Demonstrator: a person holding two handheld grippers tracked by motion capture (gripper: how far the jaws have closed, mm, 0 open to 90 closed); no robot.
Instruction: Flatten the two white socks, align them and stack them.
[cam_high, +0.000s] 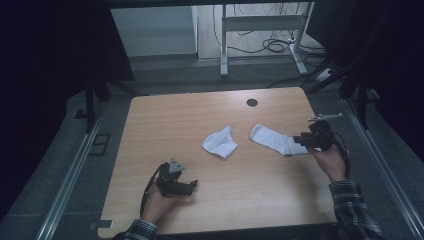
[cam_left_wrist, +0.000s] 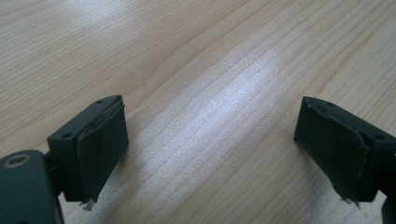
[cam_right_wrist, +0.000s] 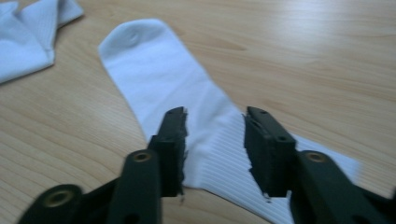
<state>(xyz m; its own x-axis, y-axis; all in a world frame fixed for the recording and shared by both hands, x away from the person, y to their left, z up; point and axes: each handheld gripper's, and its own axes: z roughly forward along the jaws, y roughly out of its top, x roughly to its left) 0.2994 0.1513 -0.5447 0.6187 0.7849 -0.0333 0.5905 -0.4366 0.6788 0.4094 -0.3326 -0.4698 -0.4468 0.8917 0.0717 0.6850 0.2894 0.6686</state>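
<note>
- Flat white sock: lies stretched out on the wooden table, toward the 3 o'clock side of the tabletop. In the right gripper view its rounded toe points away from the camera and its ribbed cuff lies nearest the jaws.
- Right gripper: held in the person's right hand at the cuff end of the flat sock. In the right gripper view its jaws stand partly spread above the ribbed cuff, a gap between each pad and the cloth; nothing is pinched.
- Folded white sock: near the table's centre, at 9 o'clock from the flat sock, close by but apart from it.
- Left gripper: held in the left hand at about 7 o'clock from the folded sock, well apart from both socks. In the left gripper view its jaws are spread wide over bare wood.
- Round dark hole: in the tabletop at 12 o'clock, near the far edge.
</note>
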